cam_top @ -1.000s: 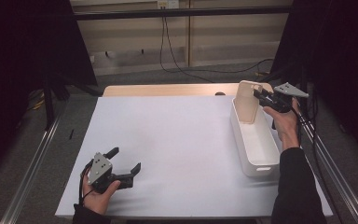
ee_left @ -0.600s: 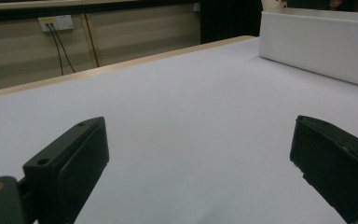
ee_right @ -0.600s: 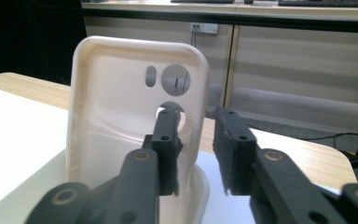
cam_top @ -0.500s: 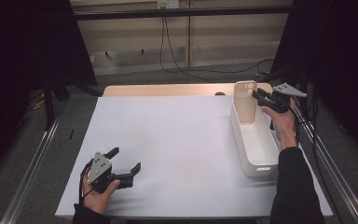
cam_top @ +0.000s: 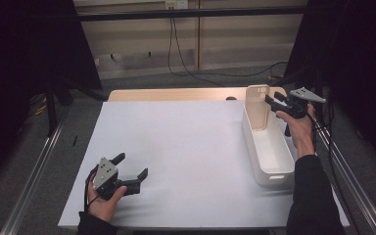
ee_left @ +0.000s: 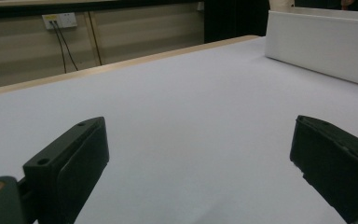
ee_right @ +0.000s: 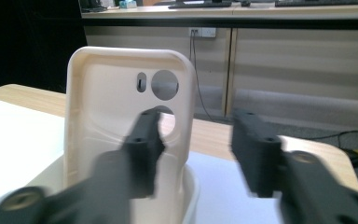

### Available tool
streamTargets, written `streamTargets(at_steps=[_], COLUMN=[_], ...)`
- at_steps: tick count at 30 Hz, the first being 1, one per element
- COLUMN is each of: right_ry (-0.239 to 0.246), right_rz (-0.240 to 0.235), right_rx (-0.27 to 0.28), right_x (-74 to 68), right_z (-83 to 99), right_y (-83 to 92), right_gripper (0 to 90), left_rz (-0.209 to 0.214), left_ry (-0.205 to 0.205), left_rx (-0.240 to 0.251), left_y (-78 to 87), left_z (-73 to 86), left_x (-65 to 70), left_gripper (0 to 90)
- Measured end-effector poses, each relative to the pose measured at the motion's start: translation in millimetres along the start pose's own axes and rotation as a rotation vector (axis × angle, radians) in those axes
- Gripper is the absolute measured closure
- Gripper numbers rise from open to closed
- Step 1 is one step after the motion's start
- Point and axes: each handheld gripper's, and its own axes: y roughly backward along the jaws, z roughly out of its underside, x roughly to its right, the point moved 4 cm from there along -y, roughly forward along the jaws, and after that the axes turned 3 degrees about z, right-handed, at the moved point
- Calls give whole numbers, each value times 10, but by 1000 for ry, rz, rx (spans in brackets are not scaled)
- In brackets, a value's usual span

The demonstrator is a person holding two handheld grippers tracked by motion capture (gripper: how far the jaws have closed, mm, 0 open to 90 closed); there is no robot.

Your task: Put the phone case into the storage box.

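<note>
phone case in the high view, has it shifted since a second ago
Yes. The phone case was tilted over the white bin's far end; now it stands upright, nearer that bin's far wall.

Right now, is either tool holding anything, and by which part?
Nothing is held. The right tool, jaws just opening, has let go of the phone case standing in the bin; the left tool is open.

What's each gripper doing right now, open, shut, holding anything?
Left gripper: open, empty, low over the white table.
Right gripper: jaws just opened, nothing between them; phone case stands in the white bin.
</note>
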Motion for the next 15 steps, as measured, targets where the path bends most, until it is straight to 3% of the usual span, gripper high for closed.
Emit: streamTargets(at_steps=[6,9,12,15], right_ry=[-8,11,2,-14], right_rz=[10,20,26,46], right_rx=[7,6,-2,25], right_x=[-49,-70,-95,-96], right_z=[-40,-56,-63,-107], right_y=[3,7,13,33], right_gripper=[275,203,137,91], left_rz=[-14,-14,-11,-11], left_ry=[5,6,13,12], left_rx=[12,15,29,24], left_y=[28,29,48,45], left_z=[-5,-8,-17,-17], left_x=[-14,-9,1,5], left_gripper=[43,42,42,42])
